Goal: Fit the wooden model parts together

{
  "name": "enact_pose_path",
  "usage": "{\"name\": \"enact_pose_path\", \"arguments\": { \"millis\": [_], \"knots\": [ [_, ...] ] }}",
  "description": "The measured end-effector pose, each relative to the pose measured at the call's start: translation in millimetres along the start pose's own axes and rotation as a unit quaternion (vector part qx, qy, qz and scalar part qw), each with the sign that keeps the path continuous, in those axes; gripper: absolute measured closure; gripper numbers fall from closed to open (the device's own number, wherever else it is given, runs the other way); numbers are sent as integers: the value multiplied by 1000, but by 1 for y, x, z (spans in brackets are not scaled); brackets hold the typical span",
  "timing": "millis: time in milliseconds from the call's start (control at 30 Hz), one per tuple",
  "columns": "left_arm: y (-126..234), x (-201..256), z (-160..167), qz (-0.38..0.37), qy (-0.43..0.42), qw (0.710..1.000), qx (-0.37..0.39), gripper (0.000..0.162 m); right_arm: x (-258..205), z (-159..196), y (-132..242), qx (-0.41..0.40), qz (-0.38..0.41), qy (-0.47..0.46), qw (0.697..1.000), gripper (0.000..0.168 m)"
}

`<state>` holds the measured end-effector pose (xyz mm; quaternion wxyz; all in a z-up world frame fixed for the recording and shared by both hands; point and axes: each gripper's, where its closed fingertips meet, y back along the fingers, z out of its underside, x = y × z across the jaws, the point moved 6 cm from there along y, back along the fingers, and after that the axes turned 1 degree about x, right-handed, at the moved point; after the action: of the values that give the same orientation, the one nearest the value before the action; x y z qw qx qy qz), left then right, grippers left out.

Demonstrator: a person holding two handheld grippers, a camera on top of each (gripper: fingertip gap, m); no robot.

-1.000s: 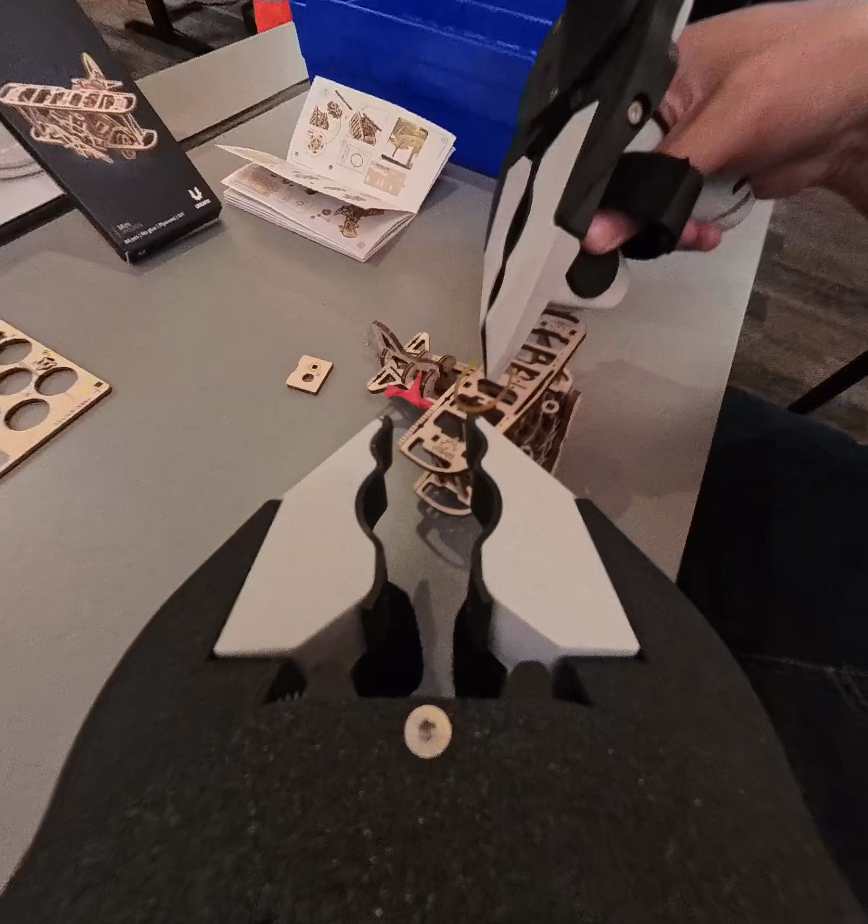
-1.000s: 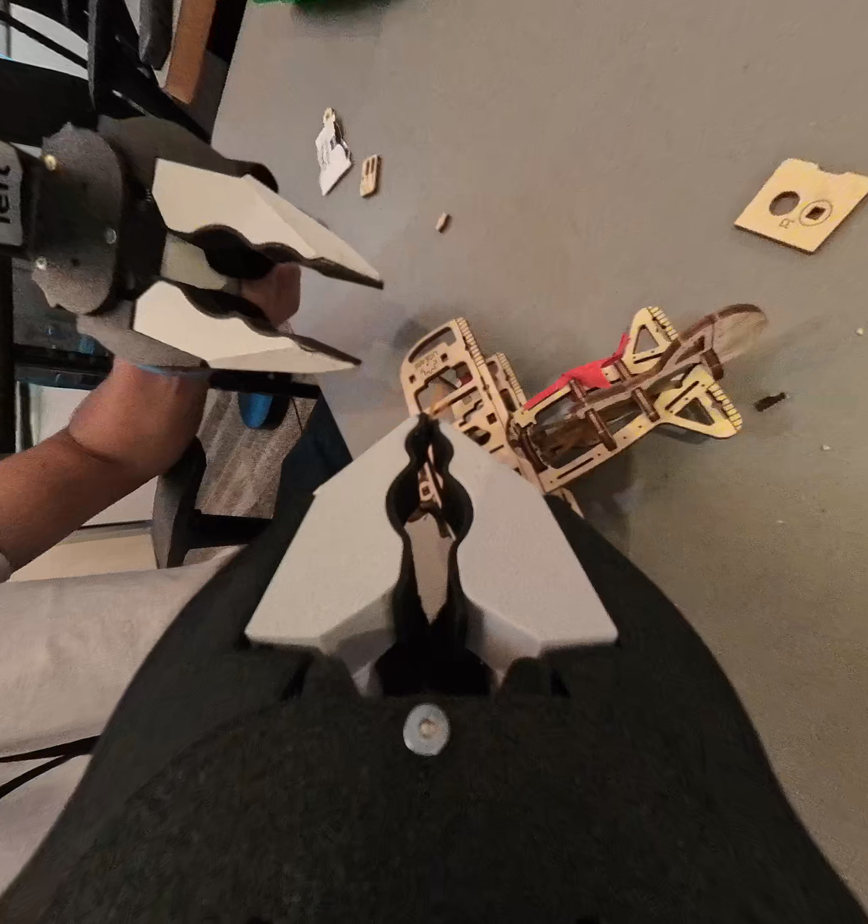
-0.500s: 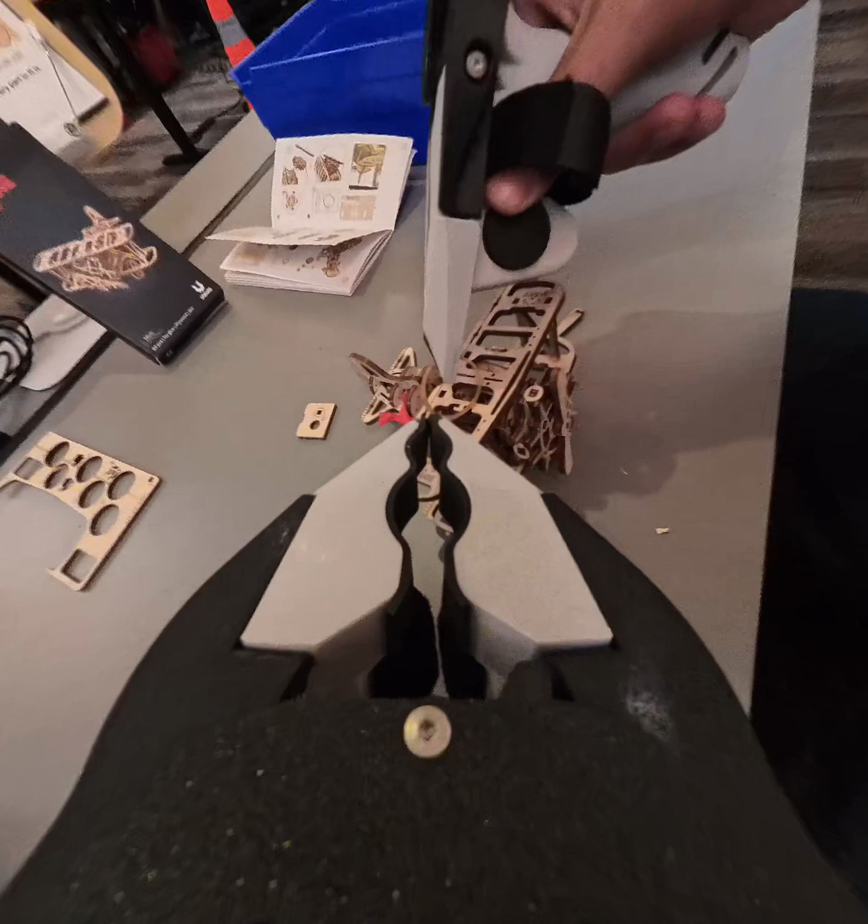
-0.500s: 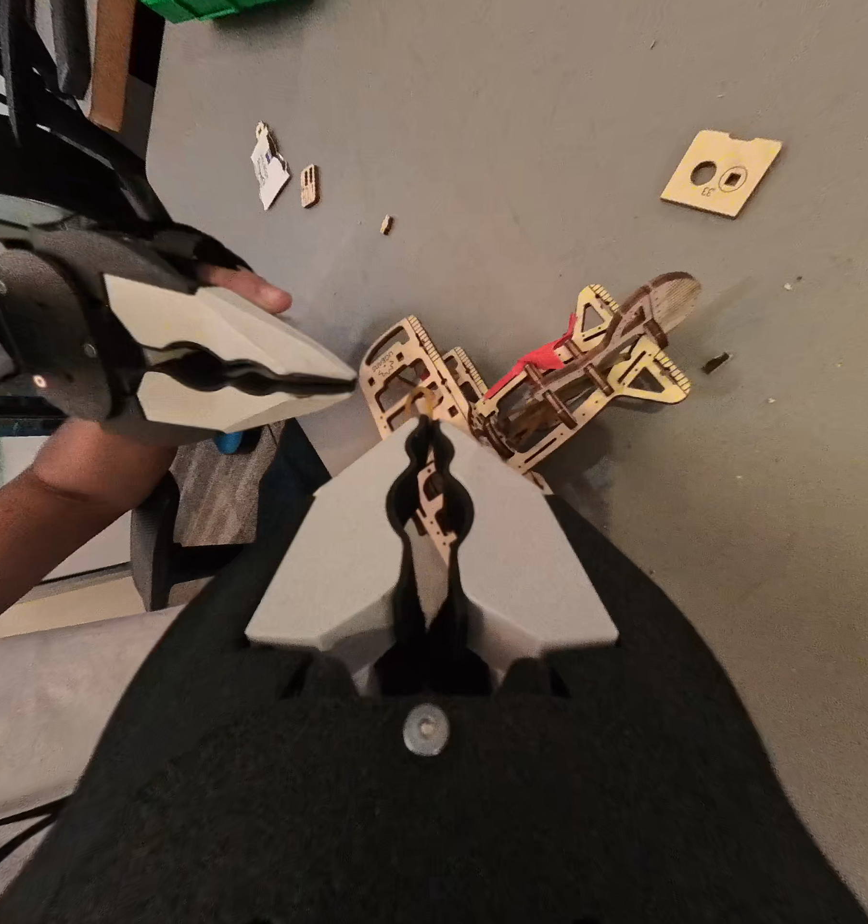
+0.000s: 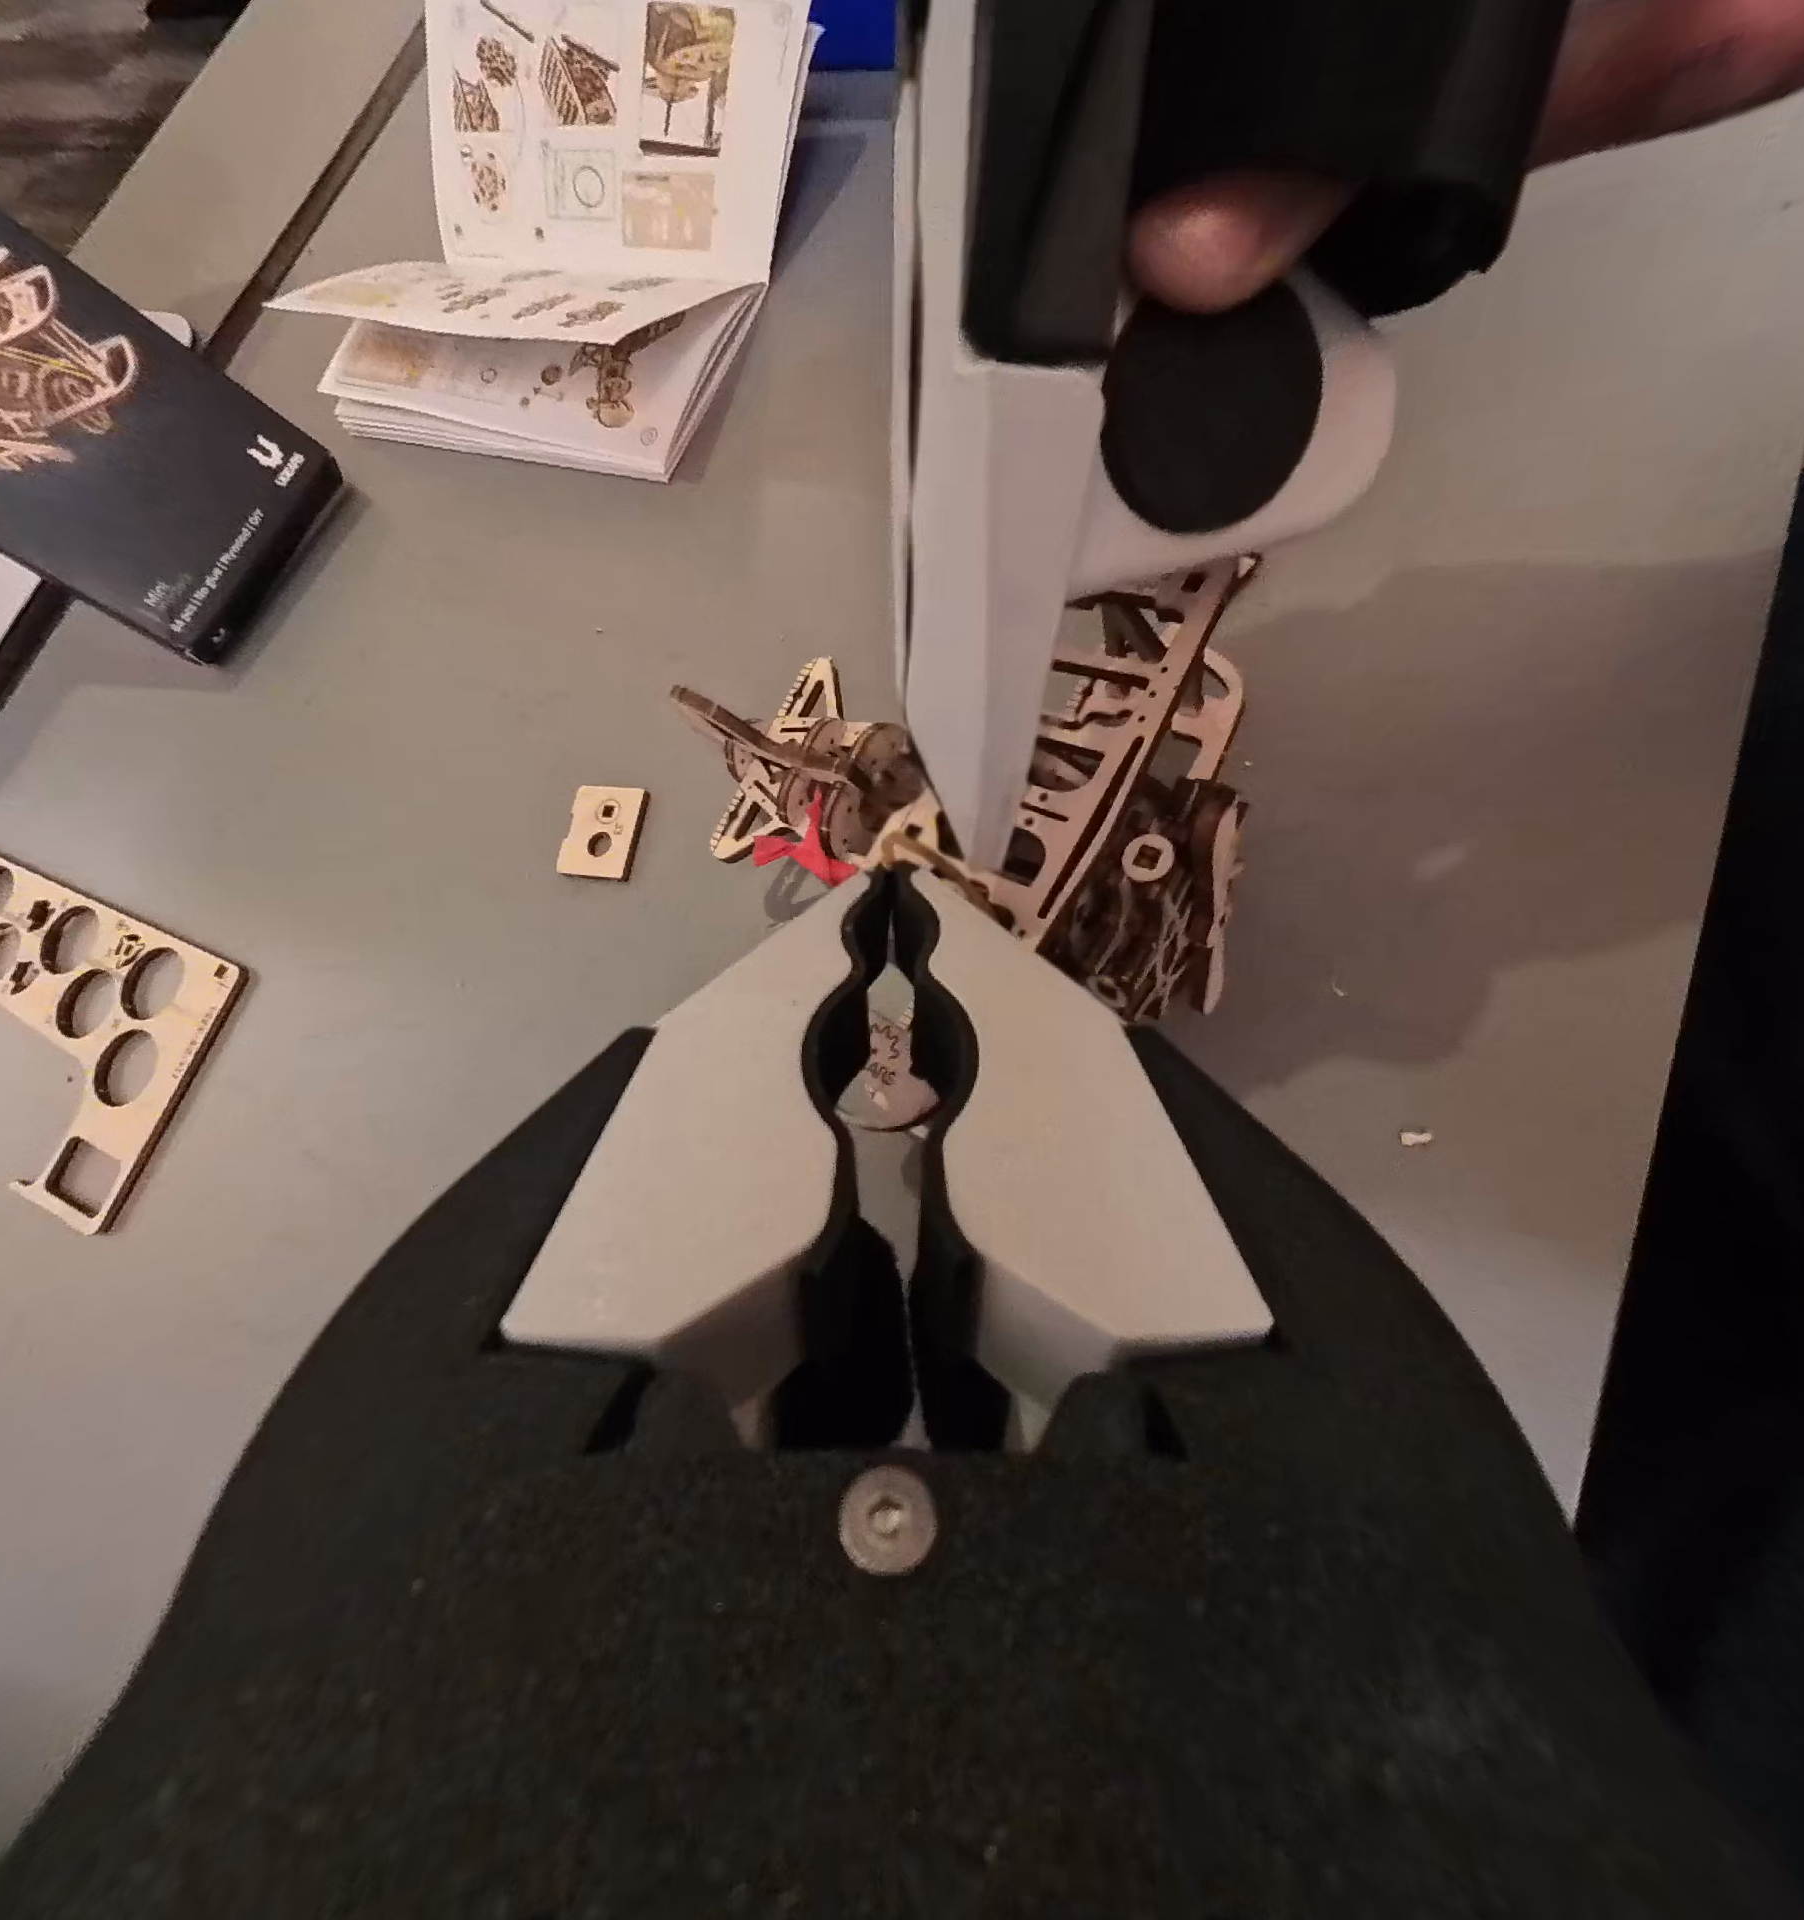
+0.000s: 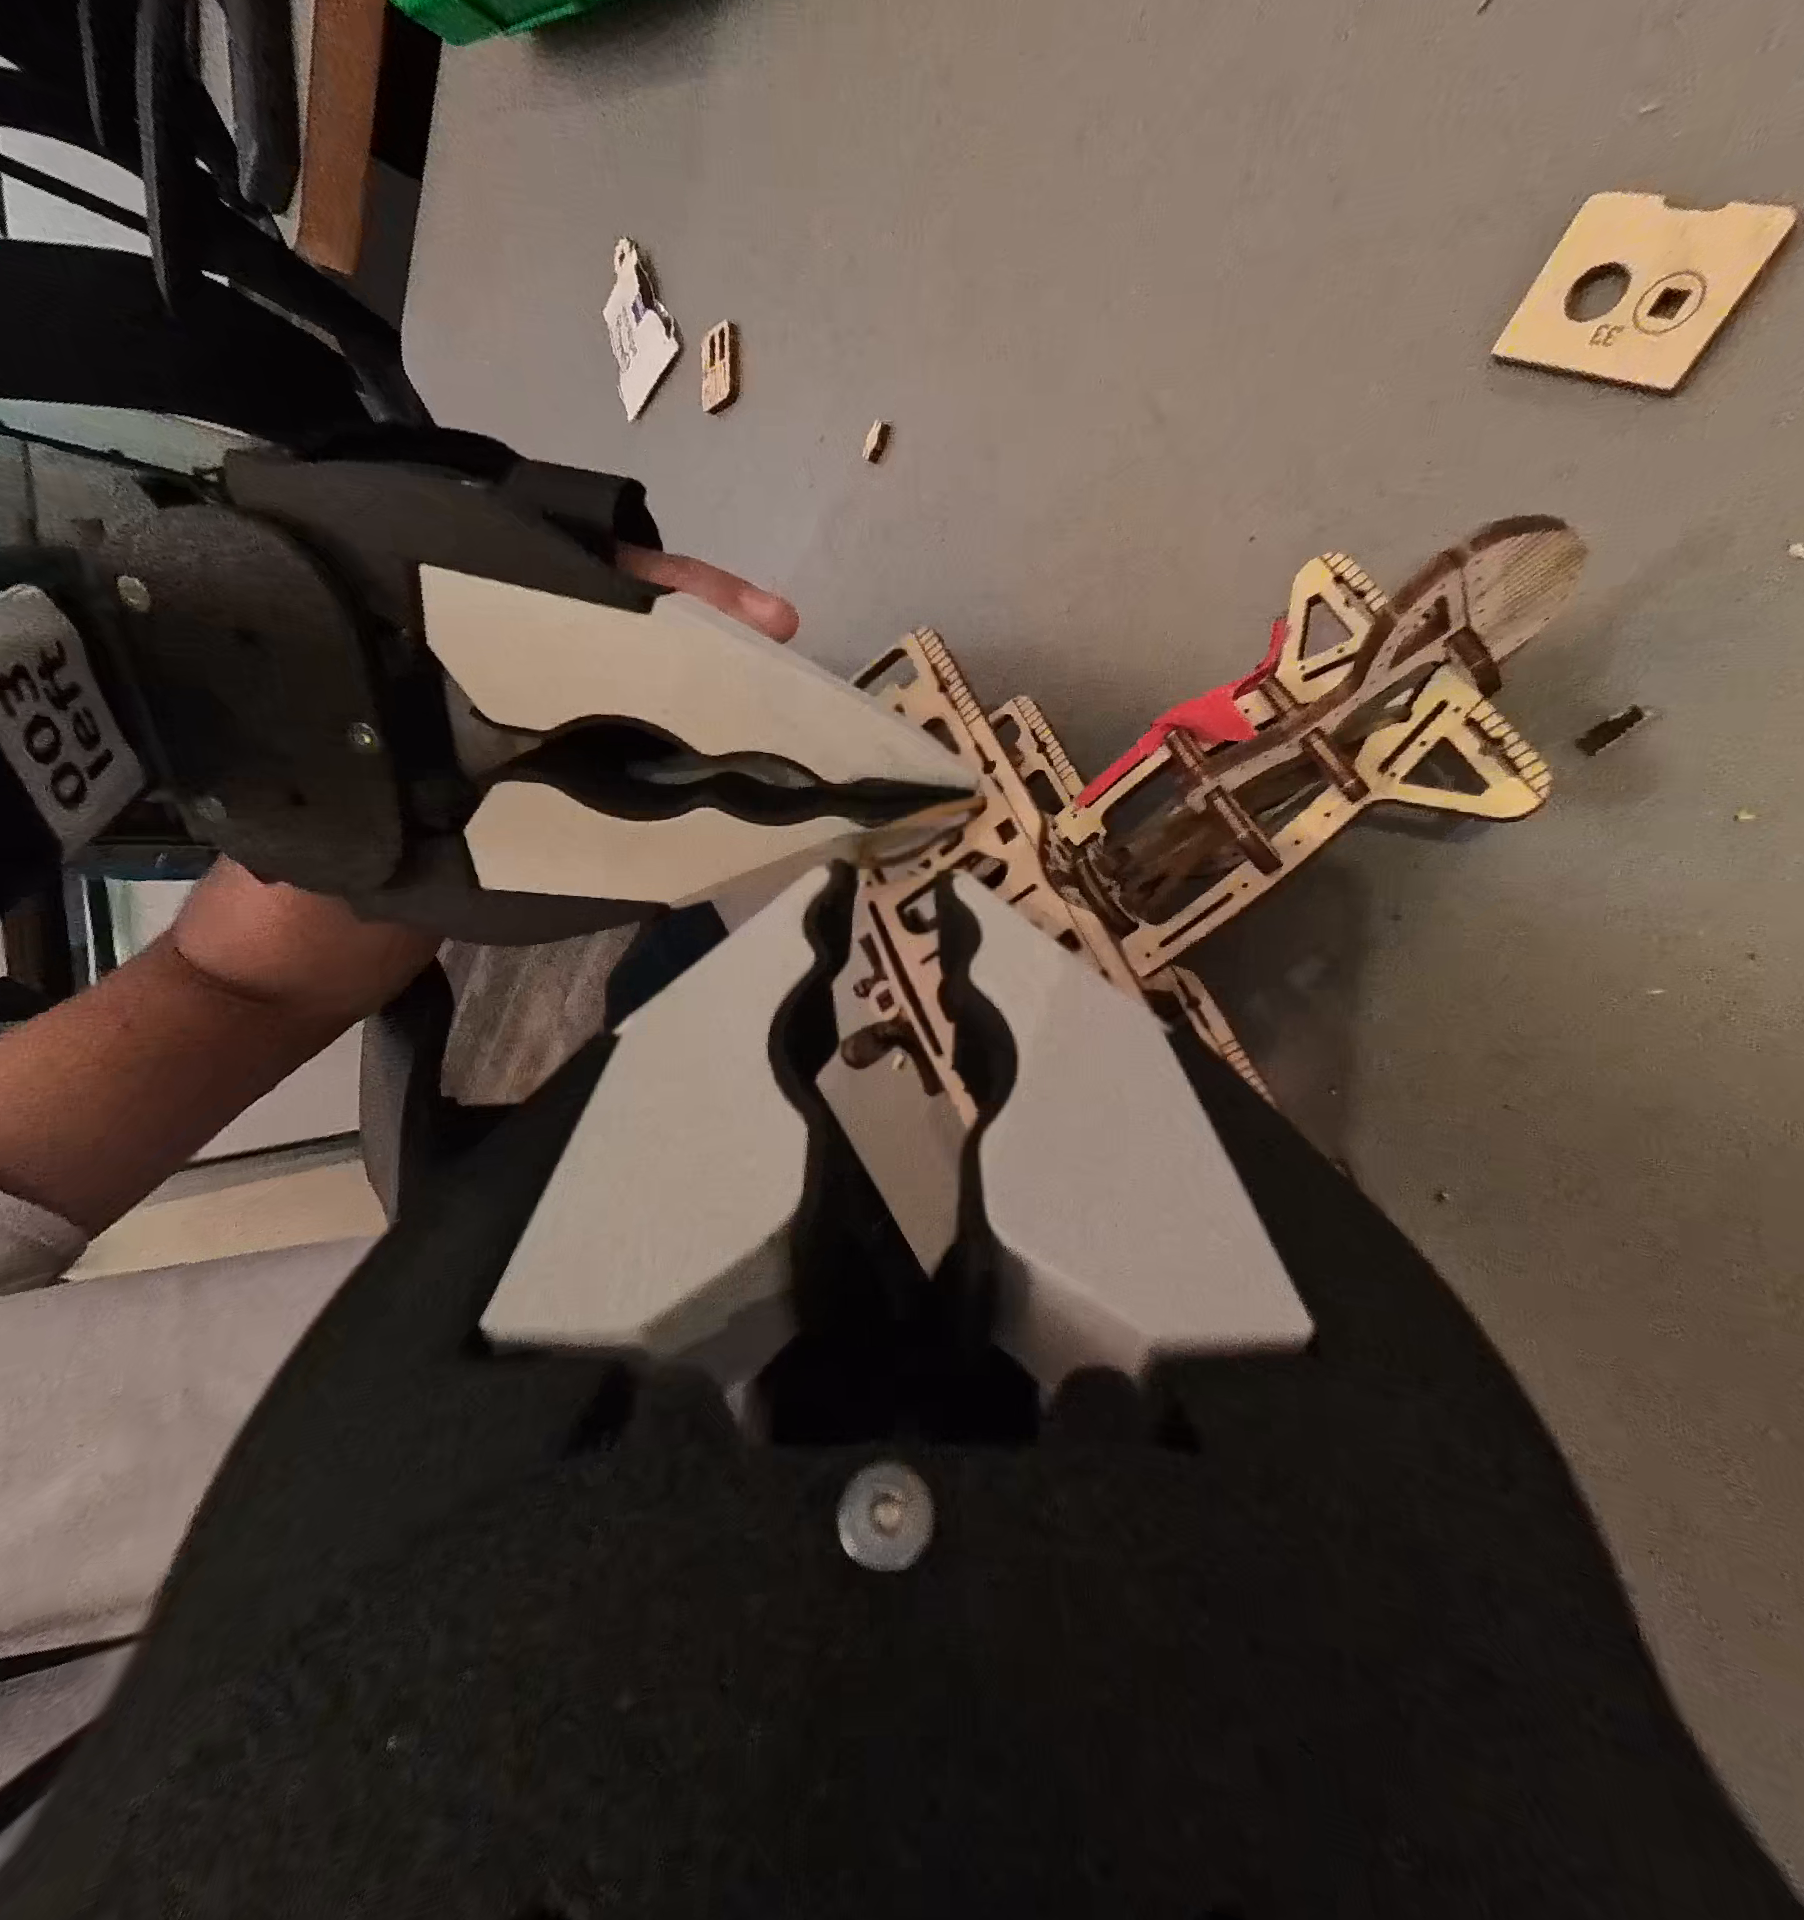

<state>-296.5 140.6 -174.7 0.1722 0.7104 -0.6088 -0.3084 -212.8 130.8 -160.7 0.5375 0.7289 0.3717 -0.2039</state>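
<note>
A wooden model plane [image 5: 1137, 831] with a red bit near its nose lies on the grey table; it also shows in the right wrist view [image 6: 1241, 810]. My left gripper [image 5: 890, 883] is shut, its tips pinching a small thin wooden part at the plane's wing edge. It comes in from the left in the right wrist view [image 6: 965, 808]. My right gripper [image 6: 890, 888] stands open just above the wing, which shows through the gap. In the left wrist view it [image 5: 955, 821] points straight down onto the plane.
A small wooden square with holes [image 5: 602, 831] lies left of the plane. A punched wooden sheet [image 5: 67, 997], a black box [image 5: 98, 436] and an open booklet [image 5: 565, 343] lie farther left and back. Small scraps [image 6: 638, 327] lie beyond. The table edge [image 5: 1656, 1039] is close on the right. Both grippers' tips are close together, under 4 cm apart.
My left gripper closed, moved in to the wing and pinched the small part. My right gripper, which was shut on that part, has opened. Both grippers have come closer to the plane.
</note>
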Motion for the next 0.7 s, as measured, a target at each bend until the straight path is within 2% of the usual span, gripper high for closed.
{"name": "enact_pose_path", "arguments": {
  "millis": [133,300,433,500,533,633,700],
  "knots": [
    [-1,1,0,4,0,1000,-3,162,-3,4,-1,-15,-15,26,999,146],
    [-1,1,2,7,1,1000,-3,162,-2,-3,12,17,22,142,990,153],
    [-1,2,1,3,-7,1000,-6,162,-11,-9,17,66,44,255,964,152],
    [-1,2,0,4,-7,1000,-6,162,-15,-5,12,66,62,325,941,160],
    [-1,2,0,5,-6,1000,-6,162,-13,-2,9,58,85,341,934,168],
    [-2,2,1,7,-3,1000,-5,162,-11,3,2,29,112,364,924,168],
    [-2,2,1,6,-3,1000,-6,162,-15,2,1,48,102,370,922,168]
  ]
}}
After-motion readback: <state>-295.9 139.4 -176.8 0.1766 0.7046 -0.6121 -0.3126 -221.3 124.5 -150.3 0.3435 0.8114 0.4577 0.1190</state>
